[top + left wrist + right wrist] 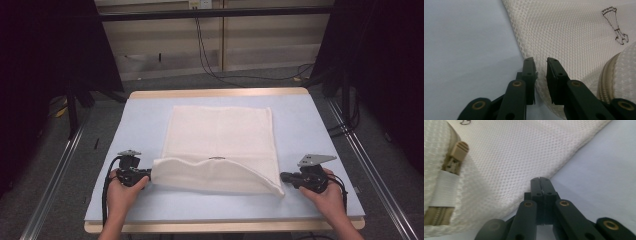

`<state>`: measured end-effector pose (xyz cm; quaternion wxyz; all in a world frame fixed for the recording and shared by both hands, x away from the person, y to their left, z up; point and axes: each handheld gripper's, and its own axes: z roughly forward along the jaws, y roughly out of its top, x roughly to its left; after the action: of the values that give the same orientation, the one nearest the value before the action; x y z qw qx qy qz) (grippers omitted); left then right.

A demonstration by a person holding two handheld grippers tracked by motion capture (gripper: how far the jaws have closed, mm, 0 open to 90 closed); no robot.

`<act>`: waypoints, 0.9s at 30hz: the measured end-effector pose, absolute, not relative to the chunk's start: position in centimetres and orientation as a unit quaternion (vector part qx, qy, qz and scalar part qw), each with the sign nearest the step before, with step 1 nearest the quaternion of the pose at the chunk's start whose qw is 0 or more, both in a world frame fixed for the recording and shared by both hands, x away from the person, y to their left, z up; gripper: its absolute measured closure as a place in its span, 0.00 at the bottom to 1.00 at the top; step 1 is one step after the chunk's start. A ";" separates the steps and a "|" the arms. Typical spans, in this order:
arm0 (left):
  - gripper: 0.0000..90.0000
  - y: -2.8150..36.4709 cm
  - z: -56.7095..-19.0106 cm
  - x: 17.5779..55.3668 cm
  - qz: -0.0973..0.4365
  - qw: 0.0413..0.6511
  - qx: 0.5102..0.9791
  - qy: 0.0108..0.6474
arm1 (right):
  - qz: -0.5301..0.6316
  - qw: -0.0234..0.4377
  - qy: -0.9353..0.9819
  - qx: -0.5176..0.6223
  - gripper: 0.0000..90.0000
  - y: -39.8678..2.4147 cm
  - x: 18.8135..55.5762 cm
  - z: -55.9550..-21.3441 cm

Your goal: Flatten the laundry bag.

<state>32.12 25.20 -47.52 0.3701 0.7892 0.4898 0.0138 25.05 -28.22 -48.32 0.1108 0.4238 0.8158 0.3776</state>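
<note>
Two grippers sit at the near edge of the table, and I hold one in each hand. From the high view I see a white mesh laundry bag lying flat in the middle of the pale blue surface, with its near edge folded back toward the far side. My left gripper is at about 8 o'clock from the bag's centre, touching the left end of the fold; my right gripper is at about 4 o'clock, just beside the right corner.

The high view is too small to show the jaws. In the left gripper view, the left gripper has its jaws a little apart, with the bag's edge lying under the gap; I cannot tell if the pads press the mesh. This view also shows a small dark drawing printed on the fabric at 1 o'clock.

In the right gripper view, the right gripper is clenched, jaws together with nothing between them, tips resting against the bag's border. At 9 o'clock I see a beige zipper with its pull.
</note>
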 end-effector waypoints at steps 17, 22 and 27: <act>0.98 24.5 -47.3 32.4 0.022 0.361 0.792 0.493 | 0.385 0.138 0.780 0.473 0.73 -27.8 25.7 -48.4; 0.98 24.5 -47.3 32.5 0.026 0.361 0.792 0.492 | 0.398 0.139 0.765 0.486 0.67 -27.8 26.0 -47.8; 0.98 24.5 -47.3 32.5 0.028 0.361 0.791 0.492 | 0.378 0.128 0.781 0.480 0.74 -26.9 26.2 -48.3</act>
<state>32.54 24.48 -47.25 0.3614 0.7913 0.4925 0.0280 26.21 -26.87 -48.31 0.1283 0.4800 0.7813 0.3778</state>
